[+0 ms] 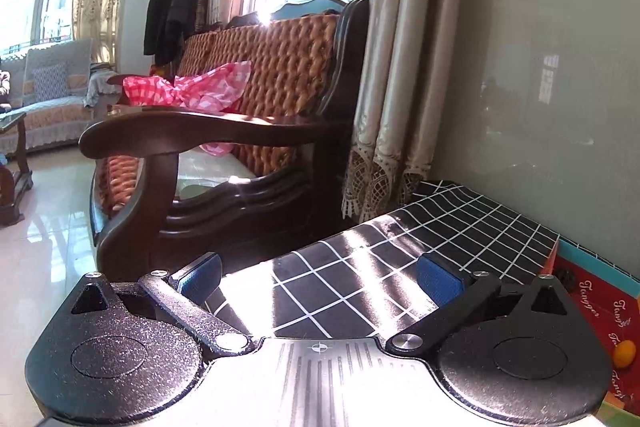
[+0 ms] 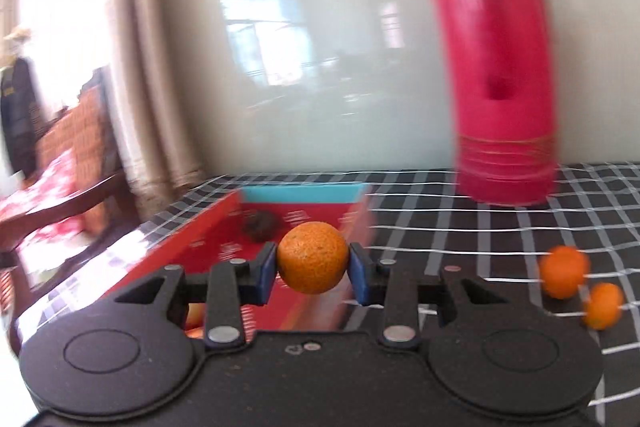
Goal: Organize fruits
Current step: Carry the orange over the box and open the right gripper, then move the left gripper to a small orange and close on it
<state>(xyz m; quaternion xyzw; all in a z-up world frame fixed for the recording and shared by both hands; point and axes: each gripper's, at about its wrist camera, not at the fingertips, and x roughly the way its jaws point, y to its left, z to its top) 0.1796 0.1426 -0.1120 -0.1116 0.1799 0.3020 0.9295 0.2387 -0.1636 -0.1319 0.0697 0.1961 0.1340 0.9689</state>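
My right gripper is shut on an orange tangerine and holds it above the near right edge of a red cardboard box. A dark fruit lies inside the box. Two more tangerines lie on the black checked tablecloth to the right. My left gripper is open and empty above the tablecloth. The red box shows at the right edge of the left wrist view, with a tangerine in it.
A tall red thermos stands on the cloth at the back right, by the grey wall. A wooden armchair with a pink checked cloth stands left of the table. Curtains hang at the table's far corner.
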